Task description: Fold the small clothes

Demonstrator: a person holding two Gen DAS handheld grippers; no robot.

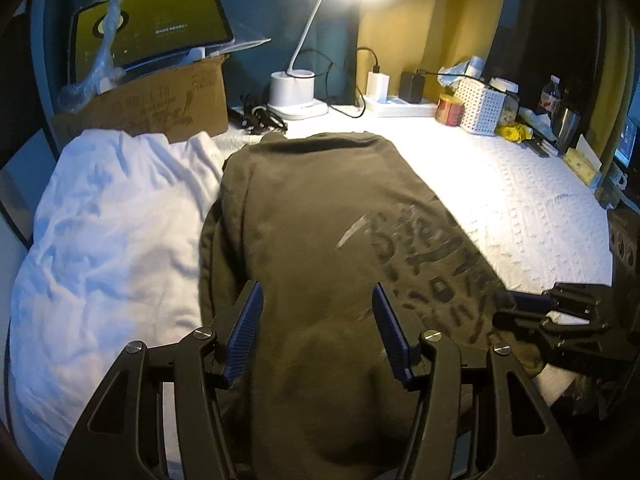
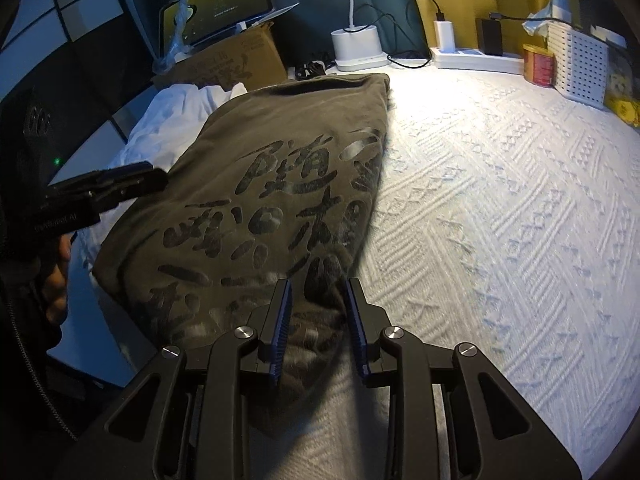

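1. Olive T-shirt with dark printed characters lies on the white textured desk cover, just beside a white garment.
2. Right hand-held gripper: fingers narrowed on the shirt's near edge, fabric bunched between them; clamped.
3. Left hand-held gripper: fingers apart over the shirt, holding nothing.
4. Cardboard box behind the shirt.

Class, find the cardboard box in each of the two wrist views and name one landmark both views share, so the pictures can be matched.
Left wrist view: the cardboard box sits upper left, behind the white cloth, a tablet on top.
Right wrist view: the box sits top, left of centre, beyond the olive printed garment.
Shared landmark: the white lamp base, just right of the box.
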